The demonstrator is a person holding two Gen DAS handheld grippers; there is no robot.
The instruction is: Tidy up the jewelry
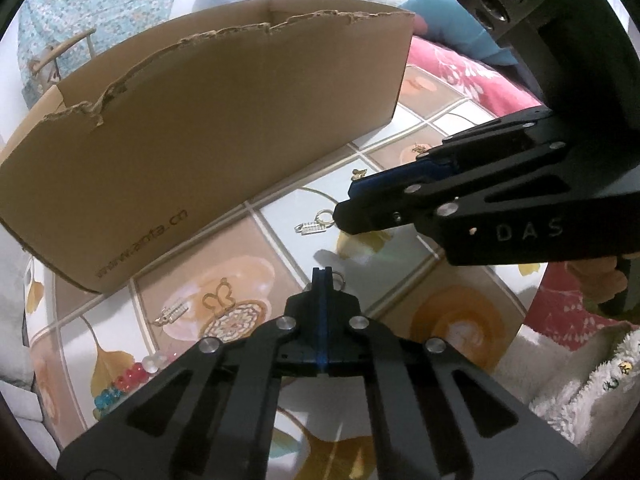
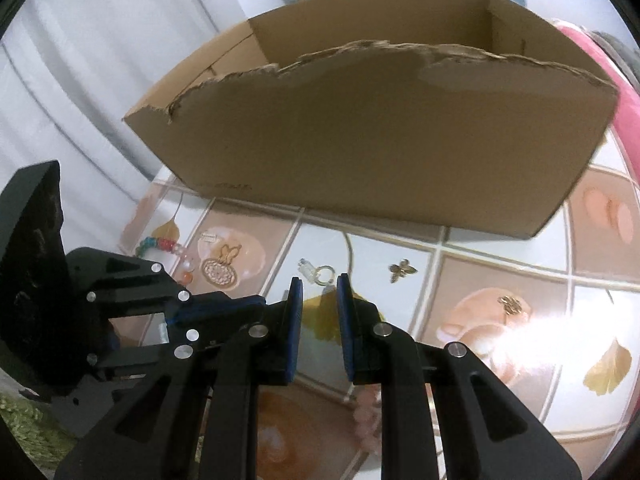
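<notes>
A torn cardboard box stands on a patterned tabletop; it also shows in the right wrist view. My left gripper is shut, with a small metal ring showing at its tips. My right gripper is open just in front of a ring earring with a clear charm, seen in the left wrist view too. Other pieces lie around: a gold butterfly charm, a gold flower charm, a round filigree pendant, a coloured bead bracelet.
A pink bead string lies under my right gripper. A red floral cloth and a white fluffy towel lie past the table's right edge. White curtain hangs at the left.
</notes>
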